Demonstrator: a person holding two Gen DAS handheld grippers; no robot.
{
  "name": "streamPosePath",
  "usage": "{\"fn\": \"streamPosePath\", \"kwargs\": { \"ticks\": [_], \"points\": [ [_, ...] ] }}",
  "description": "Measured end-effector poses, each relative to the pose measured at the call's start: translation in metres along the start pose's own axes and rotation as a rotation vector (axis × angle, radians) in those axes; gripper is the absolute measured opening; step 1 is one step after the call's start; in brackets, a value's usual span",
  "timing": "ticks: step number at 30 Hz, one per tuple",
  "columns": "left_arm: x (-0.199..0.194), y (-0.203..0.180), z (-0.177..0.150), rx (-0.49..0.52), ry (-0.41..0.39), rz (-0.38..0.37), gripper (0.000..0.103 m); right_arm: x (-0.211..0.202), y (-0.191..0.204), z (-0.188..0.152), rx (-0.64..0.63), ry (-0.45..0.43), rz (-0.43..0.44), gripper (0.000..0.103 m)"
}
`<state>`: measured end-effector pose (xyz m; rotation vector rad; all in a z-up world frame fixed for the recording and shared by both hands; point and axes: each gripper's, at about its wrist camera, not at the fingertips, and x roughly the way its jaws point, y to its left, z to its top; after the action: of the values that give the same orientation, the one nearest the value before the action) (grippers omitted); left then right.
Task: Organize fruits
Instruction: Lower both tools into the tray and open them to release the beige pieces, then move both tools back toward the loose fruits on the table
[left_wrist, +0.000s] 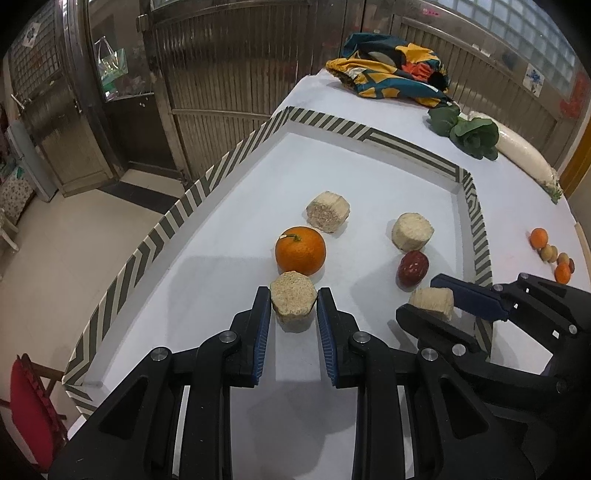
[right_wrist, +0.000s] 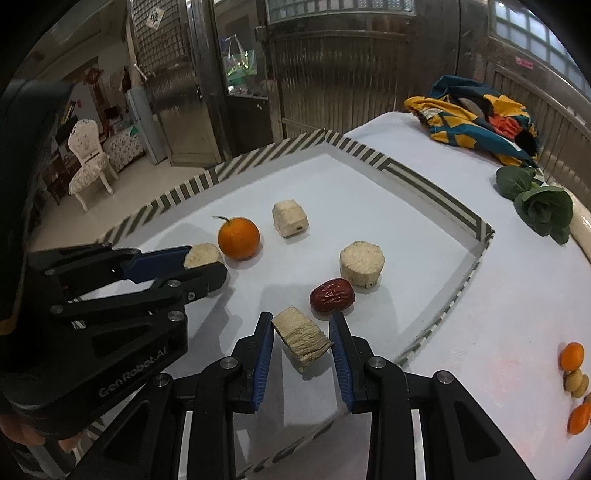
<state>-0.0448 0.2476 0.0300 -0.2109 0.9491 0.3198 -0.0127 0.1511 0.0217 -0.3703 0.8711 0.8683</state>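
My left gripper (left_wrist: 293, 293) is shut on a beige fibrous chunk (left_wrist: 293, 306), low over the white cloth and just in front of the orange (left_wrist: 300, 251). In the right wrist view this left gripper (right_wrist: 205, 264) shows at the left with its chunk (right_wrist: 201, 254) beside the orange (right_wrist: 238, 238). My right gripper (right_wrist: 301, 319) is shut on a second, tilted beige chunk (right_wrist: 301, 338), close in front of a red date (right_wrist: 331, 295). Two more beige chunks (right_wrist: 290, 218) (right_wrist: 362, 264) lie loose farther back. The left wrist view shows the right gripper (left_wrist: 421, 297) next to the date (left_wrist: 413, 267).
A striped tape border (left_wrist: 480, 236) frames the work area on the white table (left_wrist: 369, 173). Outside it at the right lie small oranges and pale round fruits (right_wrist: 572, 376), a leafy green (right_wrist: 543, 210), a white radish (left_wrist: 524, 155) and a colourful cloth (left_wrist: 391, 70). A red chair (left_wrist: 29, 410) stands by the table's left edge.
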Motion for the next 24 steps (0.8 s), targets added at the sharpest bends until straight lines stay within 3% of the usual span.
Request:
{"fn": "streamPosePath", "kwargs": {
  "ticks": [10, 13, 17, 24],
  "points": [
    [0.011, 0.000, 0.002, -0.013, 0.063, -0.004, 0.027, 0.017, 0.007, 0.005, -0.079, 0.041, -0.020, 0.033],
    [0.010, 0.003, 0.002, -0.031, 0.065, -0.021, 0.036, 0.016, 0.010, 0.004, -0.087, 0.037, -0.016, 0.034],
    [0.003, 0.008, 0.002, -0.069, 0.043, -0.034, 0.060, 0.002, 0.007, 0.001, -0.064, 0.012, -0.018, 0.035],
    [-0.016, -0.010, 0.001, -0.052, -0.010, -0.065, 0.061, -0.033, -0.012, -0.012, 0.024, -0.051, 0.002, 0.037]
  ]
}}
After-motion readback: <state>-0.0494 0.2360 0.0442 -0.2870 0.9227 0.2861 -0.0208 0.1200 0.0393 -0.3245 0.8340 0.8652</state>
